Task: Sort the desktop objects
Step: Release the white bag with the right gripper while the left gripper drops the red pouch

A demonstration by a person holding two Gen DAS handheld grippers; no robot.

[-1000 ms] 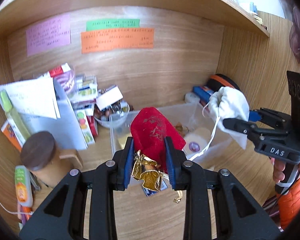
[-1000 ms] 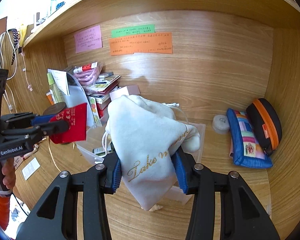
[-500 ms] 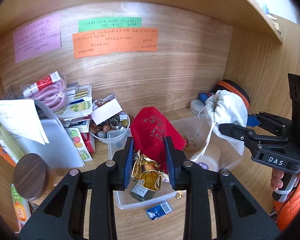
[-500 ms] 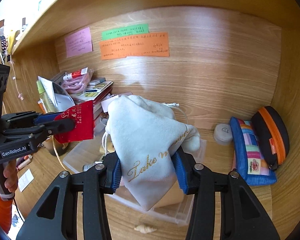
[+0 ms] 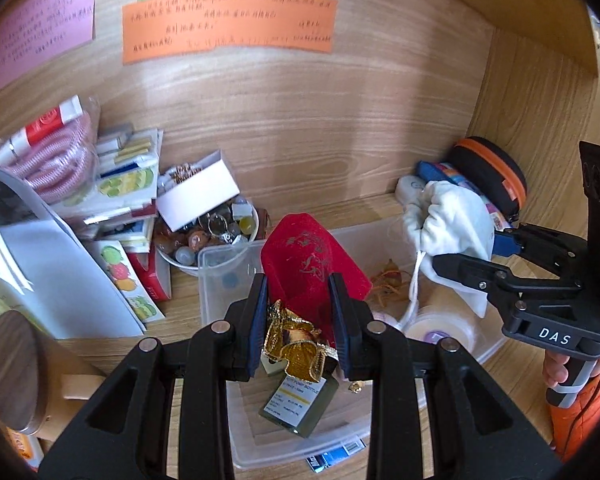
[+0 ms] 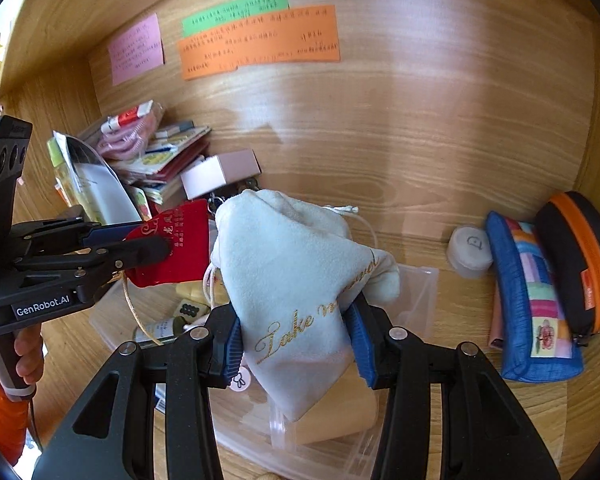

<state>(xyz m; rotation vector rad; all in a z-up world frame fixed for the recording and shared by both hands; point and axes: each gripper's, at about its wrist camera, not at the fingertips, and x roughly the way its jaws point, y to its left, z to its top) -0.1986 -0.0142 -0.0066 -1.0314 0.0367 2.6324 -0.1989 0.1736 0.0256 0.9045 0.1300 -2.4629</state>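
Note:
My left gripper (image 5: 298, 320) is shut on a red velvet pouch (image 5: 308, 256) with a gold trim, held over the clear plastic box (image 5: 216, 280) on the wooden desk. The same red pouch (image 6: 172, 248) shows at the left of the right wrist view. My right gripper (image 6: 296, 332) is shut on a pale grey drawstring pouch (image 6: 296, 280) with gold lettering, also above the clear box (image 6: 424, 292). From the left wrist view that pale pouch (image 5: 448, 220) hangs over the box's right end. Inside the box lie a small green bottle (image 5: 300, 400), a white round tin and small bits.
A bowl of trinkets (image 5: 208, 236) and a stack of packets and booklets (image 5: 116, 184) crowd the back left. A wooden-lidded jar (image 5: 12, 376) stands at the near left. A blue patchwork pouch (image 6: 528, 296), a black-orange case (image 6: 580, 264) and a round white tin (image 6: 468, 256) sit right.
Both grippers have moved forward and down into the desk nook, carrying their pouches over the clear box. The back wall and notes now look closer.

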